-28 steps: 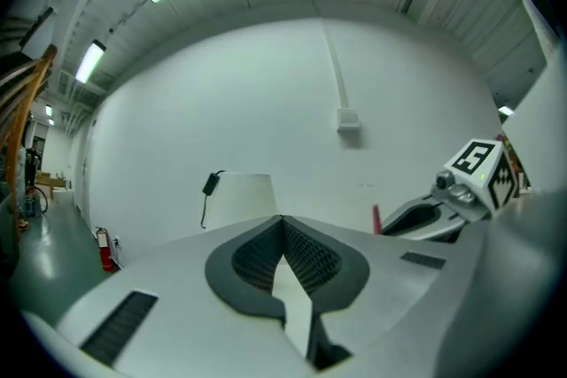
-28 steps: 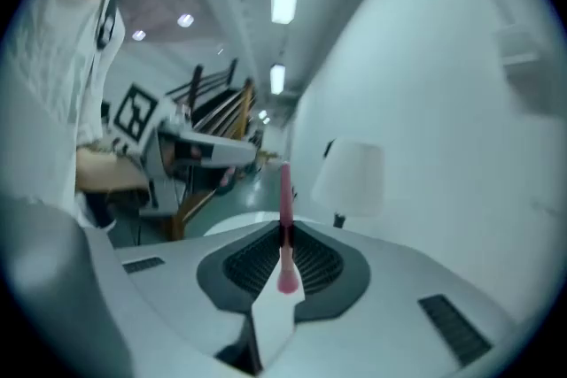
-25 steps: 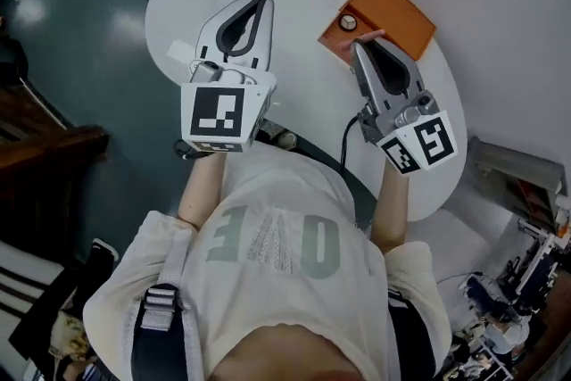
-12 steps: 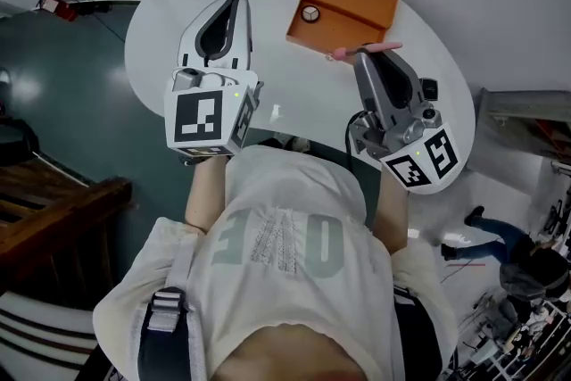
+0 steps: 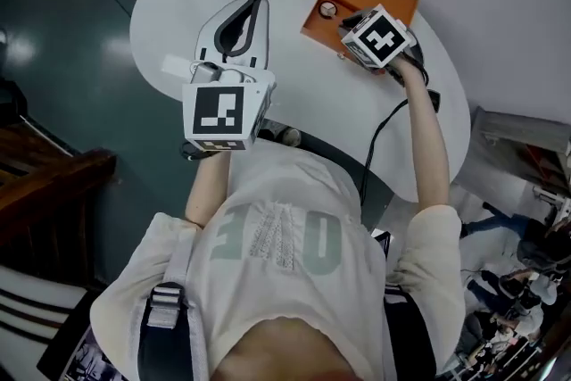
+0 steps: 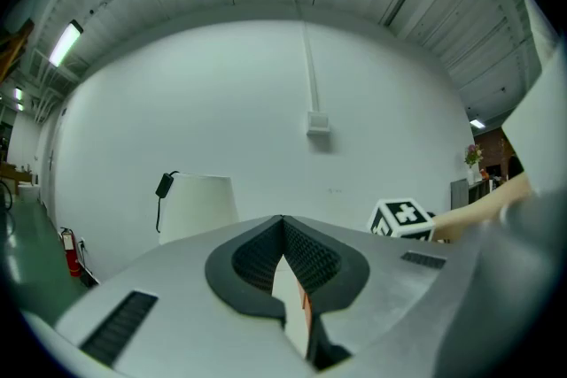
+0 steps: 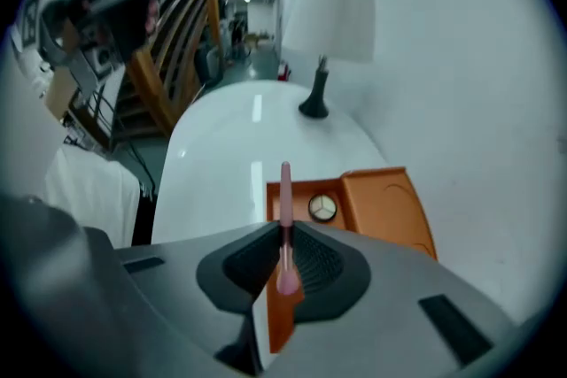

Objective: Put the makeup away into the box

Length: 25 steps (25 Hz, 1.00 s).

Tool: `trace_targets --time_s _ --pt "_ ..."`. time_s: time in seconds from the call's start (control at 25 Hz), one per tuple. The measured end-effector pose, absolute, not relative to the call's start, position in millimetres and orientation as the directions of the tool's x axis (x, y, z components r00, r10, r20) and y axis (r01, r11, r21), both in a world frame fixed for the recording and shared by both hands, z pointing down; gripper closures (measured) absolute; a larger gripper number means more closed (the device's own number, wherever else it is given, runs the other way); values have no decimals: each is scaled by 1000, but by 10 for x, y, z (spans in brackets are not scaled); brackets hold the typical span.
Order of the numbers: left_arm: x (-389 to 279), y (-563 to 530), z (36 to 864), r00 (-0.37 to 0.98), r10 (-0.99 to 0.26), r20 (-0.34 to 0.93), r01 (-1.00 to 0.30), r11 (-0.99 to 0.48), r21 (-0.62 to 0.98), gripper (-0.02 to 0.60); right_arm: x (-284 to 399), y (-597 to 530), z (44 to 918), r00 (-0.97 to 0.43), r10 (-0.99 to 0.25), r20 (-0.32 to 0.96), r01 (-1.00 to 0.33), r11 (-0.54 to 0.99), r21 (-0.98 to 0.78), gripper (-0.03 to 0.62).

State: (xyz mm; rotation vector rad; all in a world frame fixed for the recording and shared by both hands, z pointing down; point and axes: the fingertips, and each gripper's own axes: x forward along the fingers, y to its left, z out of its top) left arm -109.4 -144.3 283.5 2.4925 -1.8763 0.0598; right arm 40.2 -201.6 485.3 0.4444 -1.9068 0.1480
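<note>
While the right gripper (image 7: pixel 283 230) tilts down over the orange box (image 7: pixel 385 199) on the white tabletop (image 5: pixel 178 22), its fingers (image 7: pixel 314 257) clamp a pink makeup stick (image 7: pixel 285 190) above the box. Round compact (image 7: pixel 322 207): inside box. Left gripper (image 6: pixel 283 224): fingers together, empty.

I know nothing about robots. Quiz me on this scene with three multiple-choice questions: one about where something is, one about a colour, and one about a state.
1. Where is the round compact?
A) inside the box
B) on a shelf
C) in a drawer

2. What colour is the box?
A) blue
B) orange
C) green

3. The fingers of the right gripper are:
A) wide open
B) closed on nothing
C) closed on a pink stick

Answers:
1 A: the right gripper view shows the compact lying in the box's open compartment.
2 B: the box is orange in both the head view and the right gripper view.
3 C: the slim pink stick is clamped between the fingers.
</note>
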Motion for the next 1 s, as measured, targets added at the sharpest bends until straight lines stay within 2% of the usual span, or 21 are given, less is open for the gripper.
trace_targets --time_s 0.12,0.24,0.56,0.8,1.0 --pt "-1115 -1389 2897 272 -960 58 -962 -273 3 574 485 -2014 5422 -137 -111 984 -275 959 70 545" --pt "-1181 -1320 2931 254 -965 66 -967 -254 7 574 477 -2026 5695 -73 -60 996 -251 967 40 545" --pt "-1417 -1238 2973 190 -978 86 -982 -189 18 574 410 -2151 6017 -111 107 988 -375 916 -142 545" --pt "-1543 -1203 2979 167 -981 94 -986 -167 12 575 408 -2115 6074 -122 118 986 -372 915 -155 545" --pt "-1475 -1220 2956 198 -976 89 -980 -198 10 574 350 -2120 6050 -155 83 984 -365 921 -135 545"
